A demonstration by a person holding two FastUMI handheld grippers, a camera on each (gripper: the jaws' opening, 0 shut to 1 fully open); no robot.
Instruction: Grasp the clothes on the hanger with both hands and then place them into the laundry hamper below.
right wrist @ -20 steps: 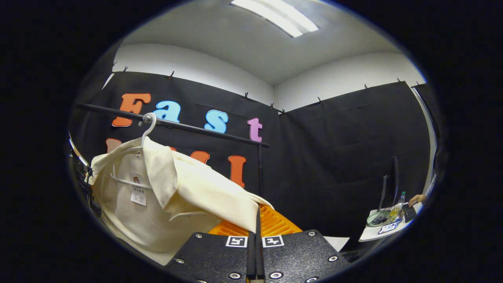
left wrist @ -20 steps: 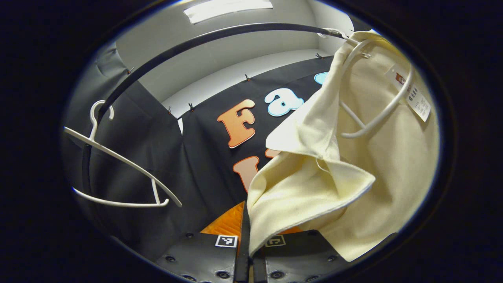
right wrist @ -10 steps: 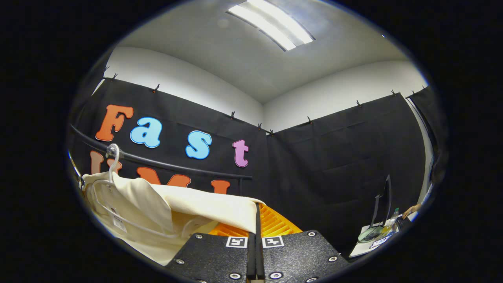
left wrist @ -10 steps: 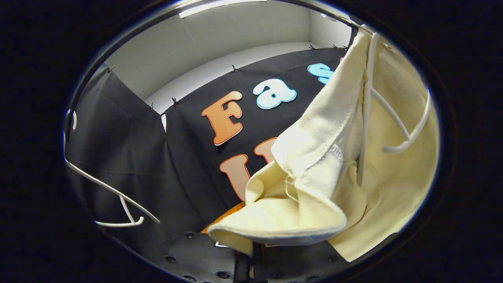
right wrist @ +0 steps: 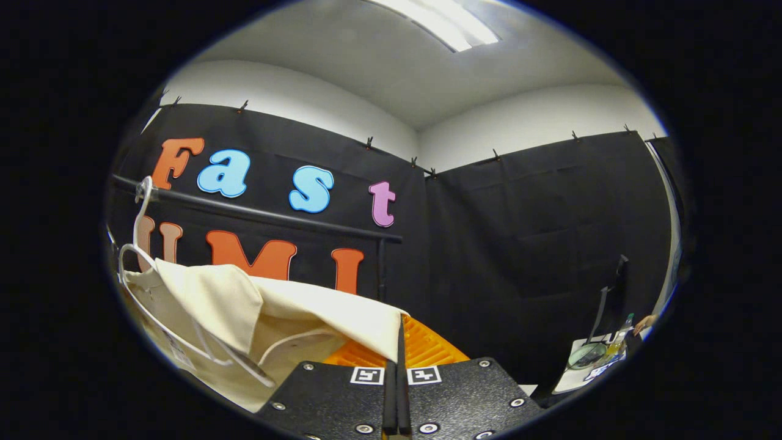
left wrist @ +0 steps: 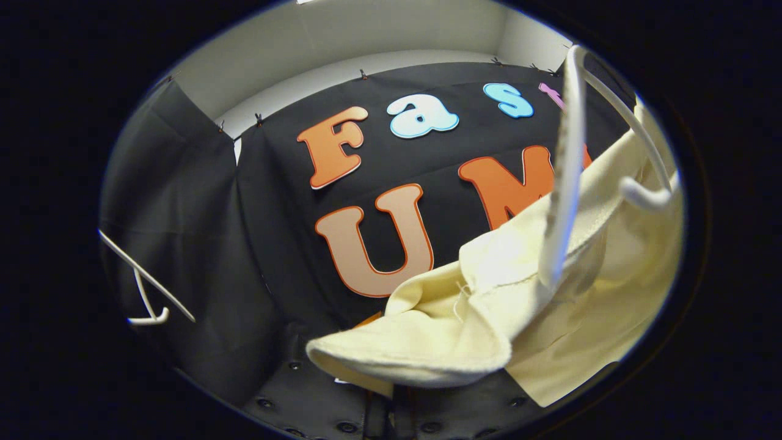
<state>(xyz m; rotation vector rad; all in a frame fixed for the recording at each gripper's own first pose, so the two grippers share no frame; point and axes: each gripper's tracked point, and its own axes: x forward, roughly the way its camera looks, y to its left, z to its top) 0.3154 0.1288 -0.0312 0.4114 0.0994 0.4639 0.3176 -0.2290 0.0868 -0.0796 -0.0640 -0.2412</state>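
Note:
A cream shirt (left wrist: 568, 305) hangs half off a white hanger (left wrist: 565, 165) in the left gripper view. One bare arm of the hanger stands above the cloth. My left gripper (left wrist: 380, 400) sits at the bottom, shut on a folded shoulder of the shirt that drapes over its fingers. In the right gripper view the same shirt (right wrist: 244, 305) sags at the lower left. The hanger (right wrist: 131, 244) is hooked on the black rail (right wrist: 263, 214). My right gripper (right wrist: 398, 345) is shut on the shirt's other edge, the cloth pulled taut towards it.
An empty white hanger (left wrist: 146, 287) hangs at the far left of the left gripper view. At the lower right of the right gripper view a small table (right wrist: 586, 366) holds a bottle and other items, with a person's hand (right wrist: 641, 321) beside it.
Both grippers have drawn the shirt downward and it has slid lower on the hanger. One hanger arm now stands bare. The empty hanger has drifted to the left edge.

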